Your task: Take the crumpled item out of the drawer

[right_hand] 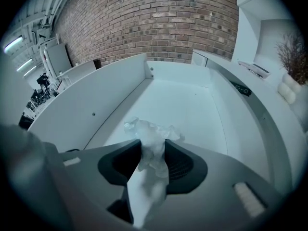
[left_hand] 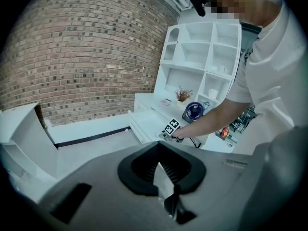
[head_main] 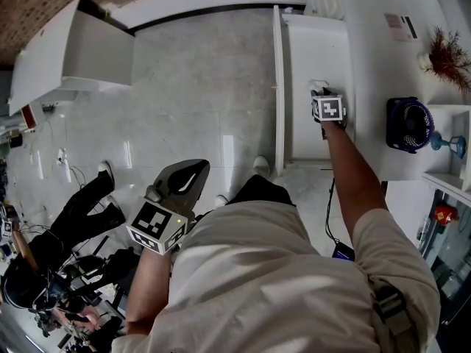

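The white drawer (head_main: 298,57) stands pulled out from the white unit at the right. My right gripper (head_main: 321,95) reaches down into it at arm's length. In the right gripper view its jaws (right_hand: 153,147) are pressed on a crumpled white item (right_hand: 151,139), whose ruffled top pokes out past the fingertips above the drawer floor (right_hand: 192,109). From the head view only a scrap of the crumpled item (head_main: 318,85) shows beyond the marker cube. My left gripper (head_main: 193,175) hangs over the floor near my waist, its tips (left_hand: 158,163) together with nothing between them.
A dark blue fan (head_main: 407,123) and a dried plant (head_main: 445,57) stand on the white counter right of the drawer. A white cabinet (head_main: 73,50) sits at the far left. A person in black (head_main: 73,219) is low at the left among cables.
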`<state>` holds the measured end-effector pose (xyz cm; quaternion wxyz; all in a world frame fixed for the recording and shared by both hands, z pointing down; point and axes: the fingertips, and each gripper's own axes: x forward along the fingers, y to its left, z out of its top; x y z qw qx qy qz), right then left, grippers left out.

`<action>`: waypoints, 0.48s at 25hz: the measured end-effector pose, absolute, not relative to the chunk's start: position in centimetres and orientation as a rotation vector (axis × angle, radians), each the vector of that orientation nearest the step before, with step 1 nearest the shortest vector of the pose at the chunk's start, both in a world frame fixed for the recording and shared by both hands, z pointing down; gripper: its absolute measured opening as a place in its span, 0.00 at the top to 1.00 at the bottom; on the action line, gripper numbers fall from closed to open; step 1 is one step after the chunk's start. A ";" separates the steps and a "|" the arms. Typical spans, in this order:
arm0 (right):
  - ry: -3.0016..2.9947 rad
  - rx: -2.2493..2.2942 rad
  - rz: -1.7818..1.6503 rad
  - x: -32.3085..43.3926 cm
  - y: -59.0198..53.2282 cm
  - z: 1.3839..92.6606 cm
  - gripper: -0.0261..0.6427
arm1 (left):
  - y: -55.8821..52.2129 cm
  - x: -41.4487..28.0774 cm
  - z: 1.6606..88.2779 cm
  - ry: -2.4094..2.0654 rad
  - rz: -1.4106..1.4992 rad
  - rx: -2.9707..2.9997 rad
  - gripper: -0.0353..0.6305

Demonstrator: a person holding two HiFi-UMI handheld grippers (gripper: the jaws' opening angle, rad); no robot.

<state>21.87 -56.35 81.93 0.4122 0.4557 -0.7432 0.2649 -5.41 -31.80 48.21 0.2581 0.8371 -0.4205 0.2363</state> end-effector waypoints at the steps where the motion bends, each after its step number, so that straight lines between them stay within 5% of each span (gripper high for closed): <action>1: -1.871 1.146 0.666 21.8 -56.2 81.8 0.71 | -31.8 -5.4 48.2 -1.138 0.639 2.273 0.94; 12: -1.936 1.147 0.623 20.1 -53.5 77.0 0.72 | -29.6 -5.7 47.0 -1.100 0.584 2.344 0.94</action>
